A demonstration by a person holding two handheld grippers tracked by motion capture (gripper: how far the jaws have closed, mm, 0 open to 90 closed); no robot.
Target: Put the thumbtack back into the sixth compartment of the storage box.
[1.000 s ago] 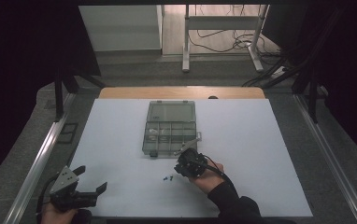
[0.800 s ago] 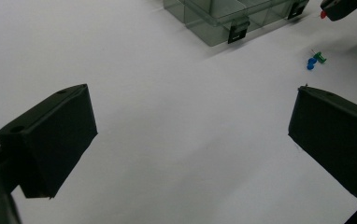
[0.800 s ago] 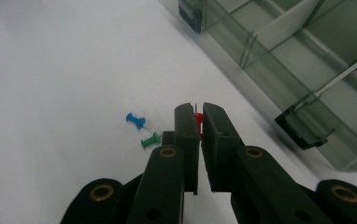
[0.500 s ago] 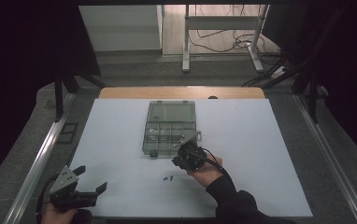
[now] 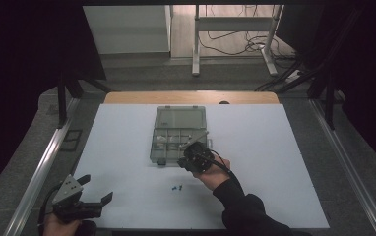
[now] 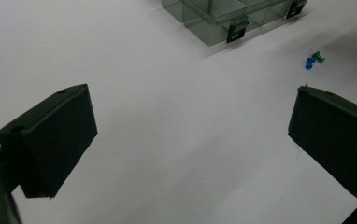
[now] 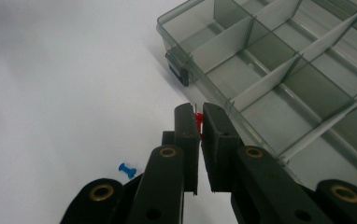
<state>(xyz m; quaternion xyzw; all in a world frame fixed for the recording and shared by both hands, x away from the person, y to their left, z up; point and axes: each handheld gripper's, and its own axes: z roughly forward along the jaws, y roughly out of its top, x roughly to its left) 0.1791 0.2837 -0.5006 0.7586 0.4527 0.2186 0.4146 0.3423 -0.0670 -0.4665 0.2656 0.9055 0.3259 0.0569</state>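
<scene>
The right tongs (image 7: pixel 200 122) are clamped on a red pushpin (image 7: pixel 198 117), its little head pinched between the two black pads right at their tips, a thin metal point poking up above them. They hover just over the near edge of the clear compartment box (image 7: pixel 279 79), at the rim of one of its front cells, beside the dark latch (image 7: pixel 178 71) on the box's wall. From above, the right tongs (image 5: pixel 194 158) sit at the near right corner of the box (image 5: pixel 176 118), which lies open in the middle of the white desk (image 5: pixel 284 162) with its lid folded away on the far side.

Down on the desk, a blue pushpin (image 7: pixel 127 170) lies on its side, apart from the box. The left gripper view catches it too, the blue pushpin (image 6: pixel 309 63) touching a green pushpin (image 6: pixel 318 57), both lying loose a little way off the box front.

Over at the near left corner, the left tongs (image 5: pixel 91 191) stand wide apart above bare desk, gripping nothing, well away from the box and the pins.
</scene>
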